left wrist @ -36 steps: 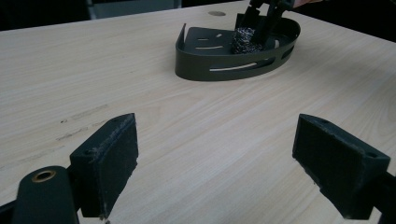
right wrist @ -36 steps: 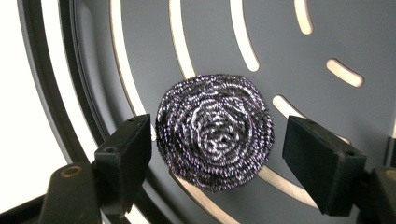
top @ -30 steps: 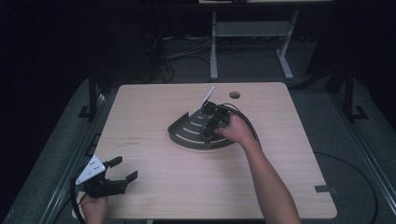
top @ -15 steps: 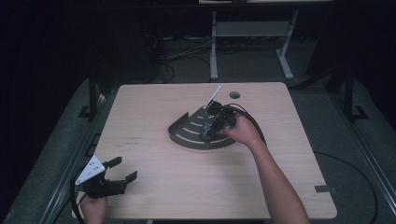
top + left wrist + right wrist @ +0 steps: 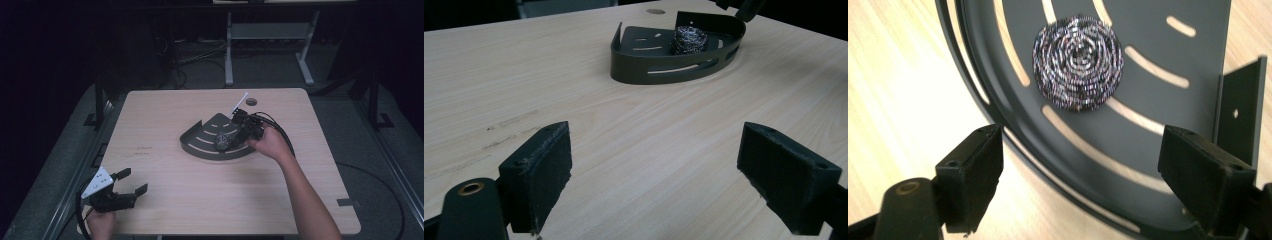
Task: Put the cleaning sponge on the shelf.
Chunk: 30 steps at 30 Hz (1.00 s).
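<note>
Legible text, labels, brands, numbers, signs: none. The faint dark marks on the wooden surface (image 5: 145, 150) near its left side are too small to read.

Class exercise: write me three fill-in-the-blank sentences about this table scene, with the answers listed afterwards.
1. The steel wool scourer lies inside the dark slotted ____.
2. Both tongs, the left tongs and the right tongs, have their jaws ____.
3. The corner shelf rests on a ____ table.

Missing words: corner shelf; open; wooden

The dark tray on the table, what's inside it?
One round steel wool scrubber sits in the dark tray. Through the tray's slots you see the wooden table; the floor under the scrubber is covered.
</note>
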Motion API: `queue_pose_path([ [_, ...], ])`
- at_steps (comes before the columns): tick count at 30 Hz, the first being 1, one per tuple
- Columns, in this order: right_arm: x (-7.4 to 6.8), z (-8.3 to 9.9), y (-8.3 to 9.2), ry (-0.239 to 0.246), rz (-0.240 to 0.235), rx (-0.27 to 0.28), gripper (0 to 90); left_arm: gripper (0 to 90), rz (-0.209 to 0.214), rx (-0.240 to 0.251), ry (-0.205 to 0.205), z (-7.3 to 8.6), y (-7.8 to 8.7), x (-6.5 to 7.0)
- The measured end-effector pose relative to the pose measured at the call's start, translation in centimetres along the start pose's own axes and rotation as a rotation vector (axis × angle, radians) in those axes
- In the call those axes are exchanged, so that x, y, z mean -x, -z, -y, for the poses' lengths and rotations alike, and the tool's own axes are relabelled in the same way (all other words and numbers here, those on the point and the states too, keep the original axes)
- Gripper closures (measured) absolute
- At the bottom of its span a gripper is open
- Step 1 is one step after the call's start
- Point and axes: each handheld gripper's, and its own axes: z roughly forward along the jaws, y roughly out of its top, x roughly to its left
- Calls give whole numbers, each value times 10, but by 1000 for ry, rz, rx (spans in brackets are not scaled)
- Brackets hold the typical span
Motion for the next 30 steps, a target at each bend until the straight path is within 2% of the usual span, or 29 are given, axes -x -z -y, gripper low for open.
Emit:
queue_pose_path([
  [16, 0, 26, 12, -20, 6, 27, 177, 137, 0, 0, -1, 0, 0, 1],
  [25, 0, 36, 13, -25, 8, 20, 176, 137, 1, -2, -2, 0, 0, 0],
  [30, -2, 41, 16, -11, 20, 19, 176, 137, 1, -2, -3, 0, 0, 1],
])
